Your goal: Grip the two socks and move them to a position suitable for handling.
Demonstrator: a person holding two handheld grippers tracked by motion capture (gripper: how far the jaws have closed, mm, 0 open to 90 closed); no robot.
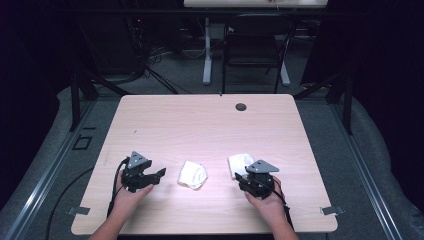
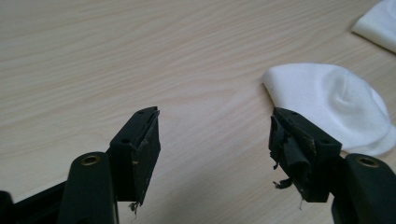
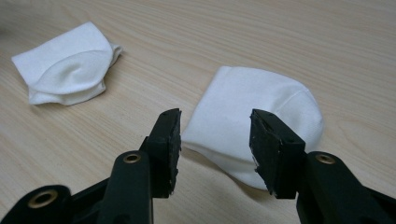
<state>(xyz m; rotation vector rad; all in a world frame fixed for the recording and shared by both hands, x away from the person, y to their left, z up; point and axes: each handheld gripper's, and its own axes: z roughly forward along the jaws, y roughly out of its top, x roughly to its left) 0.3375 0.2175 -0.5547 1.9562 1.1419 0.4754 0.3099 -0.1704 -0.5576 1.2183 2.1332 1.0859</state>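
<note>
In the left gripper view, the left gripper [image 2: 215,140] has its two black jaws spread wide, with bare wood grain between them and nothing in their grasp; the torn padding on the right-hand jaw hangs in shreds. Just past that jaw's tip, at the right of the frame, lies a folded white cloth [image 2: 334,105], its nearest corner close to the jaw, though contact cannot be judged. A second white cloth [image 2: 380,23] peeks in at the upper right corner. In the right gripper view, the right gripper [image 3: 215,135] also stands open, less widely, gripping nothing; that second white cloth [image 3: 254,123] lies right behind and between the jaw tips in the centre of the frame, while the first cloth [image 3: 67,65] rests at the upper left, well apart. From the high view, the left gripper [image 1: 155,179] sits at the lower left of the light wooden table [image 1: 200,120], held by the person's left hand [image 1: 131,196], and the right gripper [image 1: 240,179] sits lower right of centre in the right hand [image 1: 265,199]. The first cloth [image 1: 192,175] lies between the two grippers, and the second cloth [image 1: 240,162] lies just above the right gripper, partly covered by it.
</note>
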